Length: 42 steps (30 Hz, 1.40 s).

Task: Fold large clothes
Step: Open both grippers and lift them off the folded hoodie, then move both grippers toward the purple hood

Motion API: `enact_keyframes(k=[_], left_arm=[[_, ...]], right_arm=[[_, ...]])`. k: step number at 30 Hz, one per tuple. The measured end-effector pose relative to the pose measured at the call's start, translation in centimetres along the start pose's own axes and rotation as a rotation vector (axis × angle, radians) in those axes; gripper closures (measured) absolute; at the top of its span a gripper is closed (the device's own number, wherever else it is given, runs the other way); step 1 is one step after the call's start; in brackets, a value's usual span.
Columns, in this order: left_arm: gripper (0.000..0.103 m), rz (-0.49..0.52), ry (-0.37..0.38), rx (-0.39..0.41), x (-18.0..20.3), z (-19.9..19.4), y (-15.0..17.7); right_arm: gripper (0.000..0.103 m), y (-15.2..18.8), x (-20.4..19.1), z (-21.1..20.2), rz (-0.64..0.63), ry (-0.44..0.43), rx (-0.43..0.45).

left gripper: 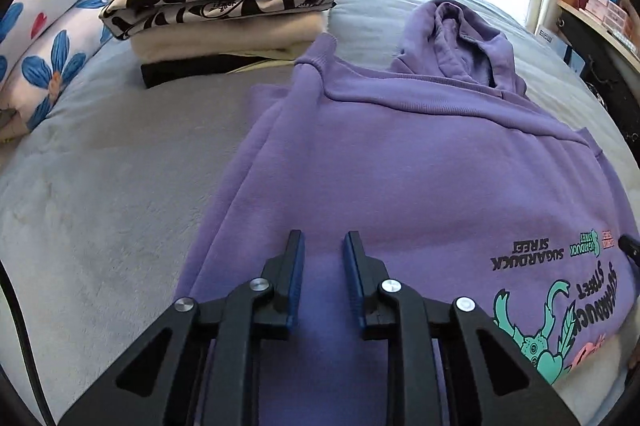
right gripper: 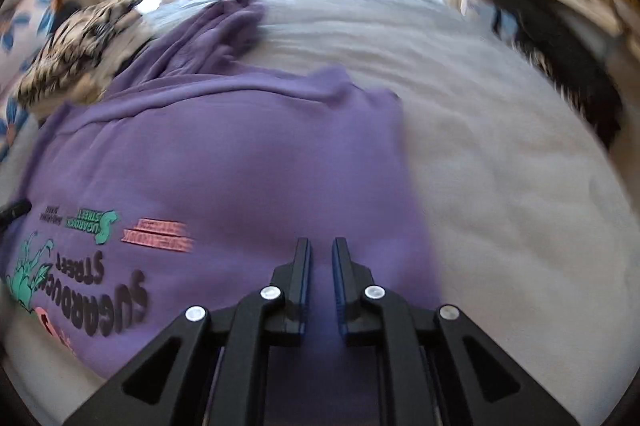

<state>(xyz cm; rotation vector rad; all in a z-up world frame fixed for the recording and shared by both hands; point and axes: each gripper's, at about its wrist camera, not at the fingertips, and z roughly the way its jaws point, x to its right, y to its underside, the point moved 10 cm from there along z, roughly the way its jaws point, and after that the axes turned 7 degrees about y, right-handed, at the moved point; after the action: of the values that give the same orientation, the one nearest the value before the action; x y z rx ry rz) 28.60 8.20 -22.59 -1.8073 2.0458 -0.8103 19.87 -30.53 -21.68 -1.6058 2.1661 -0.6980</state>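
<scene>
Purple hoodie [left gripper: 400,162] lies flat on the pale grey bed cover [left gripper: 100,186], sleeves folded in. Long axis runs away from both cameras: hood [left gripper: 460,26] at the far end, toward the bright window; printed panel nearest, its lettering upside down.

Left gripper [left gripper: 323,240] hovers over the hoodie's near left part, jaws apart, nothing between them. Right gripper [right gripper: 321,246] over the near right part, jaws parted by a narrow gap, also empty.

Left view is sharp: stack of folded clothes [left gripper: 224,6], black-and-white print on top, cream and black beneath, beside a floral pillow [left gripper: 52,26]. Right view is motion-blurred; shows the bare cover right of the hoodie. Fabric is soft fleece with ribbed seams.
</scene>
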Motion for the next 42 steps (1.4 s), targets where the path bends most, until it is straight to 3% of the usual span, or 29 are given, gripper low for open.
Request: enact_keyframes(k=[2, 8, 11, 13, 15, 24, 35, 42], left_arm=[[0.083, -0.010, -0.011, -0.005, 0.0, 0.0, 0.0], [0.078, -0.004, -0.032, -0.044, 0.8, -0.1, -0.2], [0.063, -0.016, -0.038, -0.046, 1.4, -1.2, 0.1], [0.046, -0.020, -0.045, -0.034, 1.9, -2.2, 0.2], [0.038, -0.014, -0.073, -0.014, 2.3, -3.4, 0.3], [0.037, 0.031, -0.101, -0.010, 4.5, -8.1, 2.0], [0.035, 0.045, -0.080, 0.000, 6.1, -14.2, 5.1], [0.033, 0.076, -0.066, 0.019, 7.1, -16.6, 5.0]], right_arm=[[0.096, -0.2, 0.4, -0.4, 0.038, -0.026, -0.011], [0.092, -0.3, -0.8, -0.7, -0.001, 0.029, -0.026], [0.092, -0.1, -1.3, -1.0, 0.018, 0.002, -0.044], [0.092, 0.0, -1.8, -1.5, 0.027, -0.015, -0.054], [0.092, 0.1, -2.3, -2.0, 0.027, -0.025, -0.058], [0.092, 1.3, -4.6, -6.0, -0.018, -0.061, -0.046], [0.092, 5.1, -7.3, -10.6, -0.071, -0.093, -0.072], [0.092, 5.5, -8.8, -12.8, -0.116, -0.104, -0.073]])
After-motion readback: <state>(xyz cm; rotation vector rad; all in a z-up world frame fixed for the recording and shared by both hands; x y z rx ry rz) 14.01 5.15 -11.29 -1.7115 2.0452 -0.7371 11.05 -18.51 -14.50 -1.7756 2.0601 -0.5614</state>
